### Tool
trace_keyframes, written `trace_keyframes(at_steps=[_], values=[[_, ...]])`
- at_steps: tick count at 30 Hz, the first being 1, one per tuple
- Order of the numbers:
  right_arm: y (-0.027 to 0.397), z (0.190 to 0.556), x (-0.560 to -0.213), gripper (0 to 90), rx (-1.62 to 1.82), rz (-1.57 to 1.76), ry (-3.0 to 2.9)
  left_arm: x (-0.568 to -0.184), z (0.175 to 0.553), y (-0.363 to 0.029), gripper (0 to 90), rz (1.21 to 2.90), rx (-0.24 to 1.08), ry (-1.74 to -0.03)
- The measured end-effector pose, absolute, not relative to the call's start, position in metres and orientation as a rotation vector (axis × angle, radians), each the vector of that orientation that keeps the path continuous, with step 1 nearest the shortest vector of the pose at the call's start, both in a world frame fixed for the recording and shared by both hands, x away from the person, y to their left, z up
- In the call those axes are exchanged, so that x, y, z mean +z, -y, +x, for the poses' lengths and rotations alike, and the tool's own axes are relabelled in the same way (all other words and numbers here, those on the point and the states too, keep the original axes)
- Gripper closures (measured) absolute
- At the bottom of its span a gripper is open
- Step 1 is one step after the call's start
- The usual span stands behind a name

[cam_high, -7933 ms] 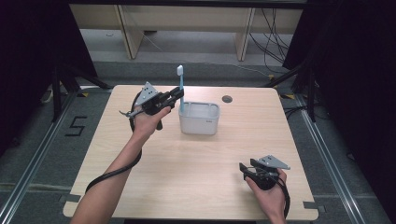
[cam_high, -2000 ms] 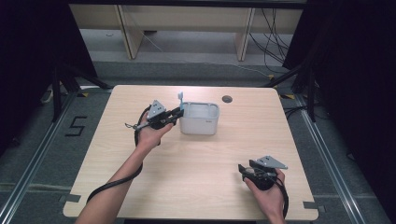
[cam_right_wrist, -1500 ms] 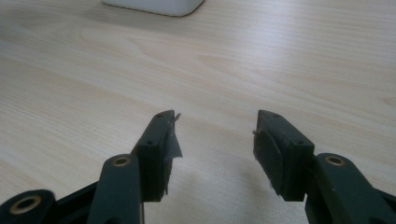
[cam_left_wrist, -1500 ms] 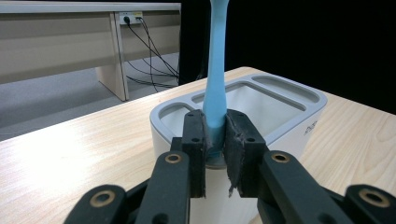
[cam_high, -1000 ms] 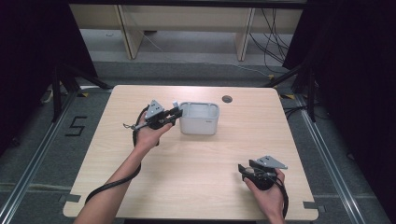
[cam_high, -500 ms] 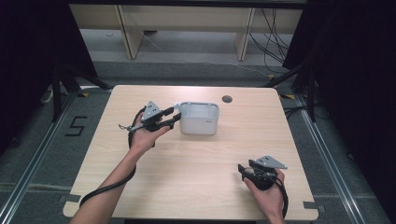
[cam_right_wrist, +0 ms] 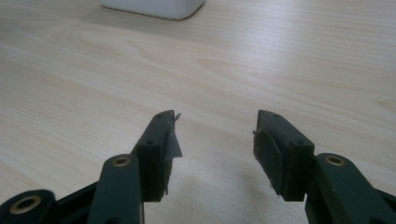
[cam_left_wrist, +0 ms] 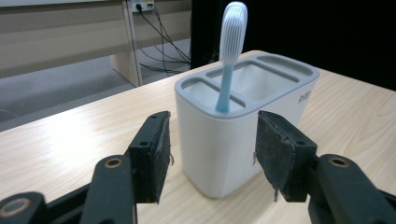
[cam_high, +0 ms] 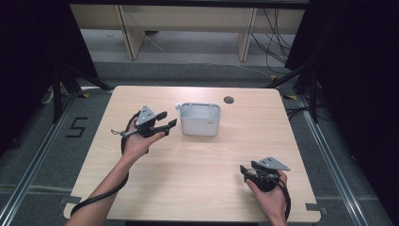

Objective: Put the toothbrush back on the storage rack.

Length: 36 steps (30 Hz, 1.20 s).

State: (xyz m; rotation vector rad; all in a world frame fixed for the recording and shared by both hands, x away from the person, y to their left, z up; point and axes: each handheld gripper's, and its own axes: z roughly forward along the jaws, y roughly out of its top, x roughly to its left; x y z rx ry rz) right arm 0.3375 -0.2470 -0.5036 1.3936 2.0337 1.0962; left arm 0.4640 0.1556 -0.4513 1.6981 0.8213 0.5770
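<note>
The left gripper (cam_high: 169, 120) has drawn back from the white holder (cam_high: 201, 120), its jaws just opening and empty. The blue toothbrush (cam_left_wrist: 229, 56) stands upright in the holder's end slot. The right gripper (cam_high: 244, 170) rests near the table's (cam_high: 197, 188) front edge, jaws apart.

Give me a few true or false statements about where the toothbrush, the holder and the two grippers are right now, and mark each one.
1. The light blue toothbrush stands upright in an end slot of the white plastic holder with a grey top. True.
2. The left gripper is clamped on the toothbrush. False: its fingers have just been opening, nothing is between them, and it sits short of the holder.
3. The right gripper rests near the front right of the pale wooden table, open and holding nothing. True.
4. The holder lies tipped on its side. False: it stands upright.
5. A second toothbrush lies on the table. False: there is none there.
</note>
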Motion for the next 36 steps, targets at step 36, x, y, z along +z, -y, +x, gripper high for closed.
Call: trace_keyframes(at_steps=[36], values=[[0.241,0.339,-0.507,48.8,1.144,1.406,-2.036,-0.507,0.366,-0.225,42.9,1.643,0.695,-0.918]])
